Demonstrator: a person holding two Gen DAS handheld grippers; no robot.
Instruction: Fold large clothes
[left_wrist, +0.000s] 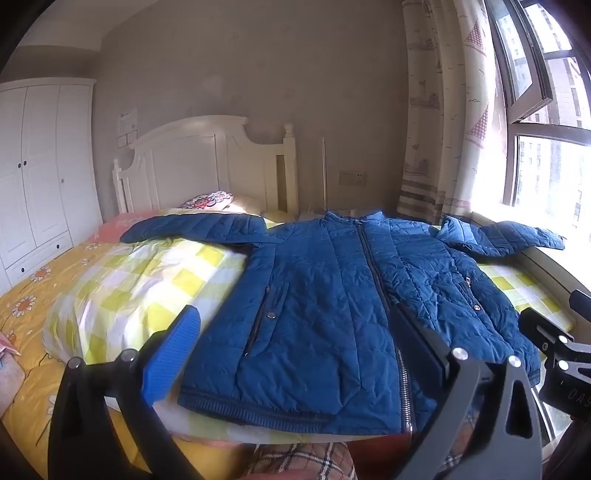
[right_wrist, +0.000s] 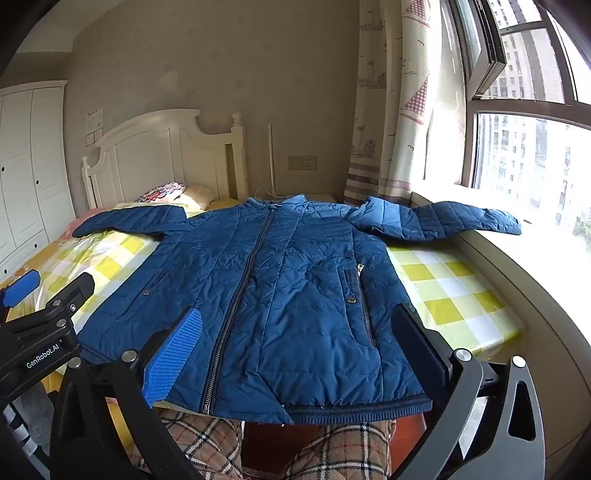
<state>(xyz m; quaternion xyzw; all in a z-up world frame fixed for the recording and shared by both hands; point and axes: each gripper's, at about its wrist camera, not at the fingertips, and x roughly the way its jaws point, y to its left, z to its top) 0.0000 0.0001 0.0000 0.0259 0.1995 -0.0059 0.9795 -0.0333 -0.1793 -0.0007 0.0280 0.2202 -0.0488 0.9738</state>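
Observation:
A blue quilted jacket (left_wrist: 332, 295) lies flat and zipped, front up, on the yellow checked quilt, both sleeves spread out; it also shows in the right wrist view (right_wrist: 280, 288). One sleeve (right_wrist: 461, 219) rests on the window sill, the other (right_wrist: 129, 218) on the bed. My left gripper (left_wrist: 295, 350) is open and empty above the jacket's hem. My right gripper (right_wrist: 299, 347) is open and empty above the hem too. The left gripper shows at the left edge of the right wrist view (right_wrist: 22, 288), the right gripper's body at the right edge of the left wrist view (left_wrist: 554, 343).
The yellow checked quilt (left_wrist: 147, 280) covers the bed with a white headboard (left_wrist: 207, 162). Pillows (left_wrist: 210, 201) lie at the head. A white wardrobe (left_wrist: 40, 177) stands left. A window sill (right_wrist: 535, 266) and curtain (right_wrist: 391, 110) are right. The person's plaid legs (right_wrist: 332, 450) are below.

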